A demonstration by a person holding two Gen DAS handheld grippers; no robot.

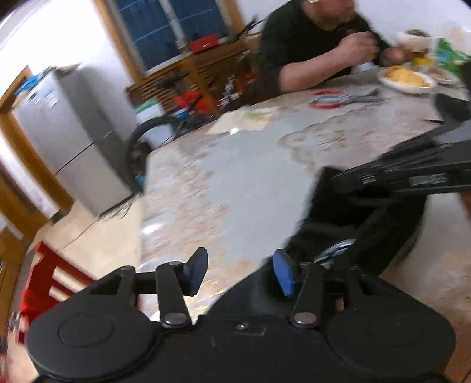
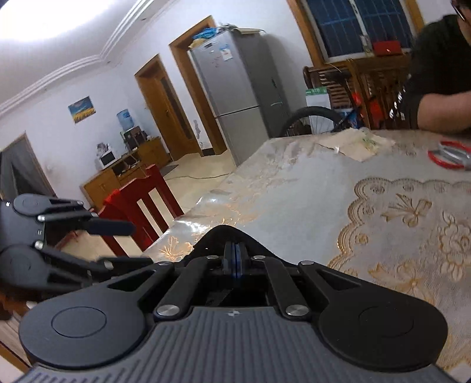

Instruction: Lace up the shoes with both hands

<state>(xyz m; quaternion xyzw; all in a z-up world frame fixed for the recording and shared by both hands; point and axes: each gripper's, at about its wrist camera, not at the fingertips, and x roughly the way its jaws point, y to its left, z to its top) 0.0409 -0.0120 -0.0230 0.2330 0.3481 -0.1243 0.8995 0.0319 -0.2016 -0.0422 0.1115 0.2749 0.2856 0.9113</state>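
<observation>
The counter fills the right half of the right wrist view. It is covered by a pale grey cloth with gold flower and lace patterns under a shiny clear sheet. Around it is a room with white walls, a moulded ceiling edge, pale floor tiles and wooden door frames. A tall silver fridge stands at upper centre, with a dark barred window to its right. A low wooden cabinet at middle left carries a white microwave. A blue water bottle on a dispenser stands beyond it.

A red wooden chair stands just beside the counter's near left corner, and a black bicycle wheel shows behind the far edge. On the counter lie a crumpled beige sheet and, at the right edge, red-handled scissors. In the left wrist view a white plate of yellow food sits at upper right. It is in front of a seated person in a black top whose forearm rests on the counter.

The left tool is released: its blue pads stand apart over bare cloth, with nothing between them. The right tool is clenched, its pads pressed flat together.

A blurred black mass lies on the counter at lower right of the left wrist view, under the right tool's body. It is probably the shoe, though I cannot tell for sure.
</observation>
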